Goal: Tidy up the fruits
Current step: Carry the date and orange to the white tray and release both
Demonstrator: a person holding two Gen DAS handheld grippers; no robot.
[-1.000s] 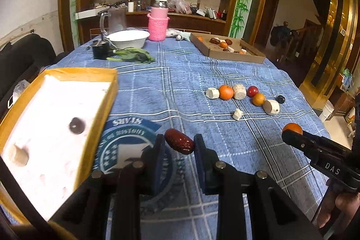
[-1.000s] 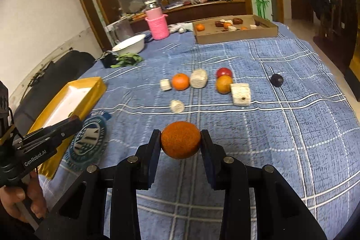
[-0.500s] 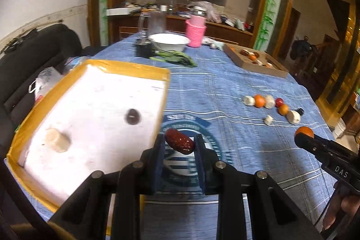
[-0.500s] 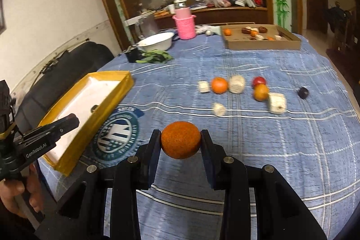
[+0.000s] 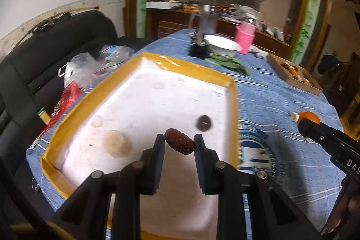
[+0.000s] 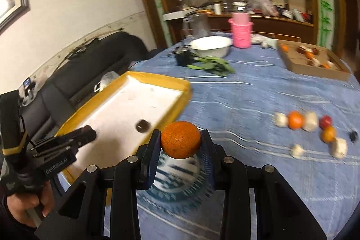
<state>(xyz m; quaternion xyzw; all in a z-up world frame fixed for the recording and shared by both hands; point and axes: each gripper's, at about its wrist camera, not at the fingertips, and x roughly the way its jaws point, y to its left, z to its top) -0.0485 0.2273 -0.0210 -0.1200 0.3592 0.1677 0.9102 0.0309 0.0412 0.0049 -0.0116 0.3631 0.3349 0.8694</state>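
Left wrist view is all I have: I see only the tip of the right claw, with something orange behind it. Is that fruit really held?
Observer: Yes. In the right wrist view both pads of the right claw press on the orange.
Operator: Is it over the tray?
Observer: Not yet. It appears above the round blue emblem on the cloth, beside the yellow tray.
Operator: What remains on the cloth?
Observer: A blurred group: two orange fruits, a red fruit, a dark fruit and four white pieces.
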